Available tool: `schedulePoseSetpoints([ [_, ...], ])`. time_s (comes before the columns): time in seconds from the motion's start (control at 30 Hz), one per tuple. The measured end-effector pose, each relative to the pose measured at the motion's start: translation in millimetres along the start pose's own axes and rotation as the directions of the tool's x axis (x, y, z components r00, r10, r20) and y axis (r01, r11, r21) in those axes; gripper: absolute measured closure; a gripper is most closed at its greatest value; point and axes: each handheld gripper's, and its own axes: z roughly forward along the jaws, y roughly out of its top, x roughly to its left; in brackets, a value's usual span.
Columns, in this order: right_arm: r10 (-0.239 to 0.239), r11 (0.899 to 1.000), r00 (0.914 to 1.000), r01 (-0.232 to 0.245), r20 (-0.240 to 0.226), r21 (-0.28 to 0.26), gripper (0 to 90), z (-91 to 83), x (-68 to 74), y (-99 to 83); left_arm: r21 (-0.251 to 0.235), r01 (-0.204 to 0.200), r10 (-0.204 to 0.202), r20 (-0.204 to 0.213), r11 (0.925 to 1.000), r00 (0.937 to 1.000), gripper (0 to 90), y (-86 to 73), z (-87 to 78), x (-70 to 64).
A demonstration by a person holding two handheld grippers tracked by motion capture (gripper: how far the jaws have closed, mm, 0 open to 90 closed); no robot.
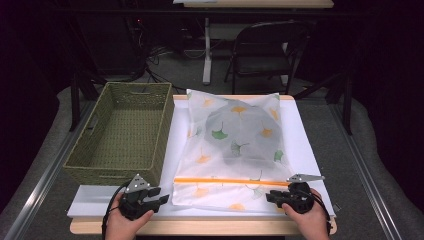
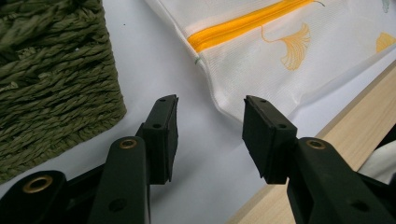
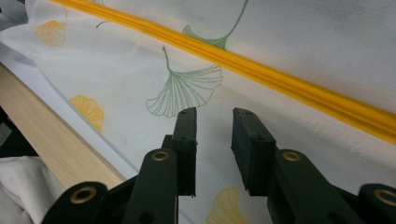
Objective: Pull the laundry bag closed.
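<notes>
Left gripper: matt black plastic jaws, brass-coloured metal eyelets at the pivots. Left of its jaws, basket of coarse twisted olive fibre, rough weave. Under and ahead, smooth white sheet, matt. To its right, table edge of pale wood, smooth.

Right gripper: same matt black plastic. Beneath and beyond its jaws, laundry bag of fine white mesh cloth, semi-sheer, printed ginkgo leaves; orange zipper with a slight sheen.

No readable text, labels, brands, numbers or signs for you here. Mesh bag carries printed ginkgo leaves only, no lettering. Woven basket unmarked. Desk edge plain.
</notes>
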Motion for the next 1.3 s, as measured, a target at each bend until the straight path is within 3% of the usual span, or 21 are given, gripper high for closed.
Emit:
schedulePoseSetpoints([
  [0.43, -0.01, 1.0, 0.9999, 0.01, -0.011, 0.01, 70.5, 3.4, 4.3, -1.0, 0.019, -0.001, 0.001, 0.0, 0.9998, 1.0, 54.6, -2.5, 8.9, 1.2],
  [0.47, -0.02, 1.0, 0.999, 0.02, -0.04, -0.012, 65.7, 5.6, 4.1, -3.3, 0.019, -0.001, 0.001, 0.0, 0.9998, 1.0, 54.6, -2.5, 8.9, 1.2],
  [0.67, -0.025, 1.0, 0.9983, 0.024, -0.053, -0.014, 60.4, 7.3, 3.4, -4.7, 0.025, 0.002, -0.002, 0.007, 0.9997, 1.0, 54.4, -2.6, 10.5, 0.8],
  [0.9, -0.073, 0.997, 0.9939, 0.071, -0.083, -0.021, 56.7, 10.4, 7.2, -5.3, 0.023, 0.002, -0.002, 0.004, 0.9997, 1.0, 54.2, -2.8, 11.4, 1.6],
  [1.3, -0.063, 0.998, 0.9944, 0.063, -0.084, -0.008, 56.5, 10.5, 5.9, -5.9, 0.023, 0.007, -0.007, 0.007, 0.9997, 0.9999, 54.2, -2.4, 11.2, 2.1],
])
